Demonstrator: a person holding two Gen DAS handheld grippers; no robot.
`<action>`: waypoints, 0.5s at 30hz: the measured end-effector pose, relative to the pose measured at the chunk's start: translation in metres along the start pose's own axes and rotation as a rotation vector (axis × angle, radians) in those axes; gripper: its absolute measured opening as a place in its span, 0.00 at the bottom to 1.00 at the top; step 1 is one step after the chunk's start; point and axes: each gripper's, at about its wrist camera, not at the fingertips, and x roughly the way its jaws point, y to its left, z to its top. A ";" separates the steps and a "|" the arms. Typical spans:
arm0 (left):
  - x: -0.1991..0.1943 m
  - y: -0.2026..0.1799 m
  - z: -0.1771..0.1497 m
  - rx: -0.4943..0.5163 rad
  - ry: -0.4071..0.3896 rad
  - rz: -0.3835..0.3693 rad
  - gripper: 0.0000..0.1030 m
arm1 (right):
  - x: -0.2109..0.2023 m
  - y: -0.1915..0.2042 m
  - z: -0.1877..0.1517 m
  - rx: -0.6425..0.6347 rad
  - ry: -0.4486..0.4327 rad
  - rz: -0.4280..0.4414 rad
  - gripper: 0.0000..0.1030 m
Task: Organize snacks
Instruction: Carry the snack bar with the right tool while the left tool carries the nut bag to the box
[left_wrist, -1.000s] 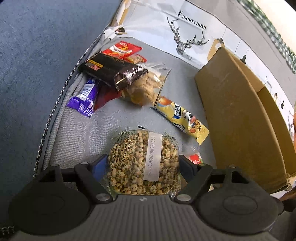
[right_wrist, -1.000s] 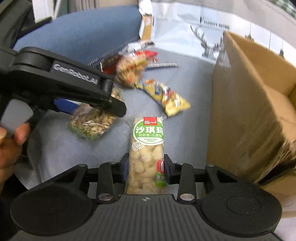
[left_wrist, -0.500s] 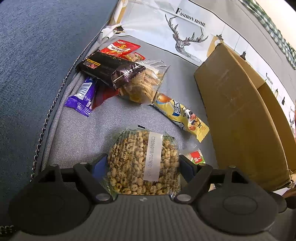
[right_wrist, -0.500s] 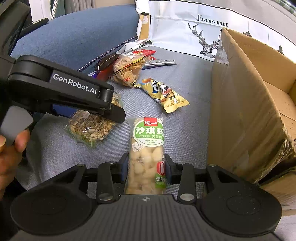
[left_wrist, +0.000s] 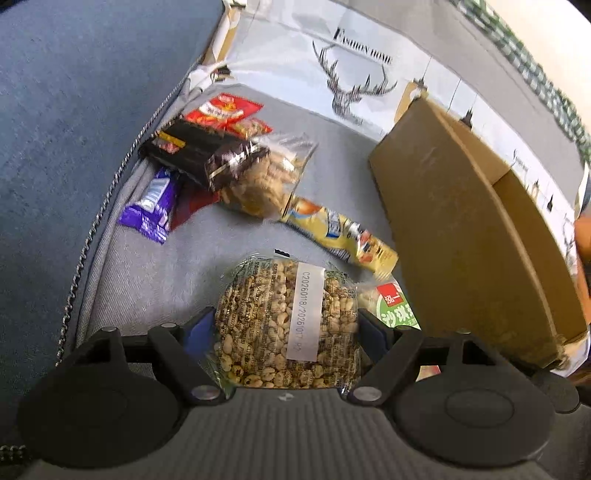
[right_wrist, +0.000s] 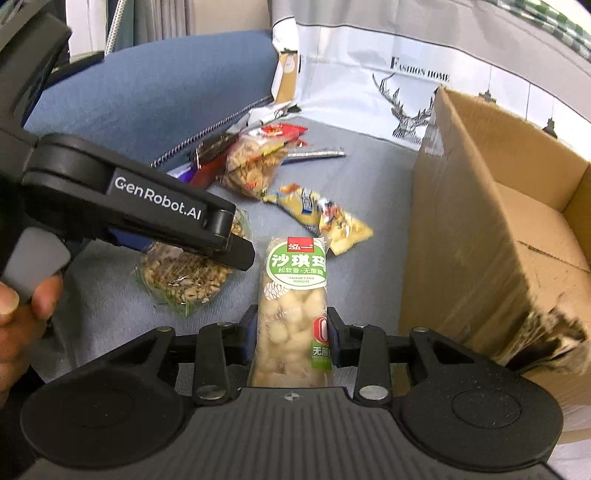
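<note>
My left hand-held gripper (left_wrist: 286, 325) is clamped across the puffed-grain pack (left_wrist: 286, 321): light, crushable, crinkly. My right hand-held gripper (right_wrist: 291, 332) pinches the slim green-labelled bar (right_wrist: 295, 299) at its lower half; soft, slippery film.

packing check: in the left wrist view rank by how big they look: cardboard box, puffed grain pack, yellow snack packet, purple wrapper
1. cardboard box
2. puffed grain pack, though it lies nearest the camera, so it looks enlarged
3. yellow snack packet
4. purple wrapper, close to the yellow one
</note>
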 end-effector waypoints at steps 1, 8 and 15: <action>-0.004 0.000 0.001 -0.006 -0.014 -0.004 0.81 | -0.002 0.000 0.003 0.010 -0.003 0.000 0.37; -0.045 -0.006 0.010 -0.033 -0.139 -0.032 0.81 | -0.037 0.006 0.022 -0.009 -0.138 -0.038 0.36; -0.087 -0.021 0.022 -0.108 -0.260 -0.065 0.81 | -0.069 -0.009 0.033 0.028 -0.250 -0.044 0.36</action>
